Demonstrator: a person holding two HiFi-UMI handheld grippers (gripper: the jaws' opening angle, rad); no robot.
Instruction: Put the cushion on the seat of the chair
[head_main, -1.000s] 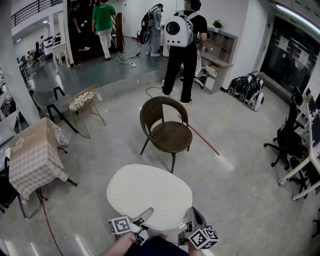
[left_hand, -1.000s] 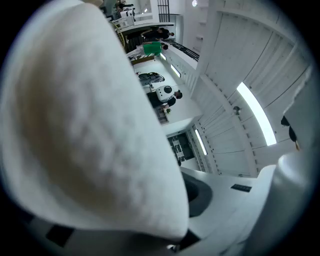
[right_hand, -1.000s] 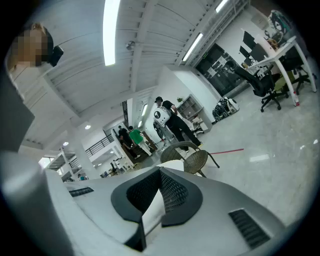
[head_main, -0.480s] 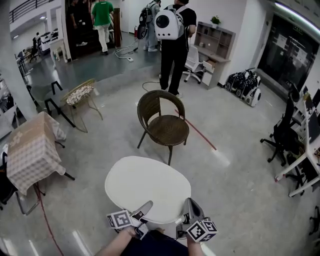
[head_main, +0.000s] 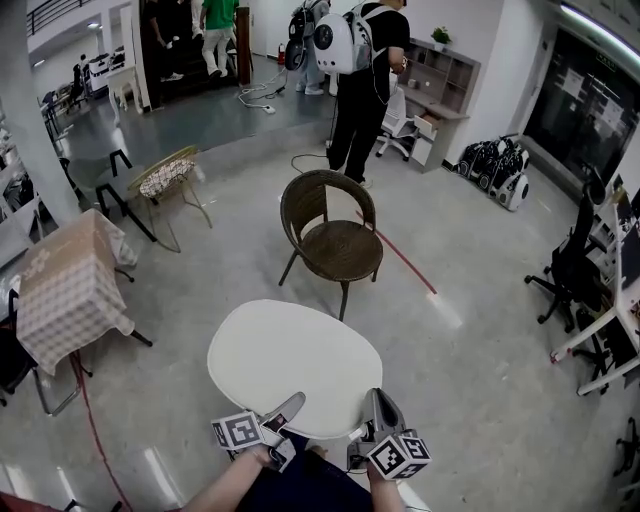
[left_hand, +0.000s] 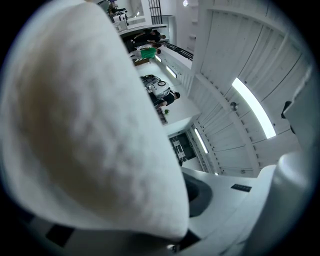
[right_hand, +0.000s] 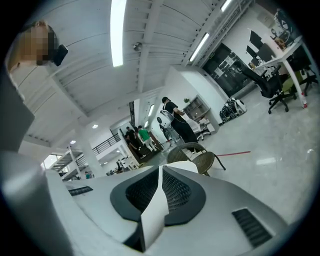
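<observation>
A white oval cushion (head_main: 295, 365) hangs level in front of me, held at its near edge by both grippers. My left gripper (head_main: 290, 405) is shut on the near left rim, and the cushion (left_hand: 85, 125) fills most of the left gripper view. My right gripper (head_main: 378, 405) is shut on the near right rim; in the right gripper view its dark pads (right_hand: 172, 192) pinch the thin white edge (right_hand: 155, 200). The brown wicker chair (head_main: 335, 245) stands just beyond the cushion, its seat bare and facing me. The chair (right_hand: 197, 156) also shows past the right jaws.
A table under a checked cloth (head_main: 65, 290) stands at the left, and a wire-frame chair (head_main: 165, 185) behind it. A person with a white backpack (head_main: 365, 60) stands beyond the wicker chair. A red line (head_main: 405, 262) crosses the floor. Office chairs and a desk (head_main: 590, 300) are at the right.
Both grippers keep their hold on the cushion, which stays in front of the chair. The person with the backpack has stepped farther back.
</observation>
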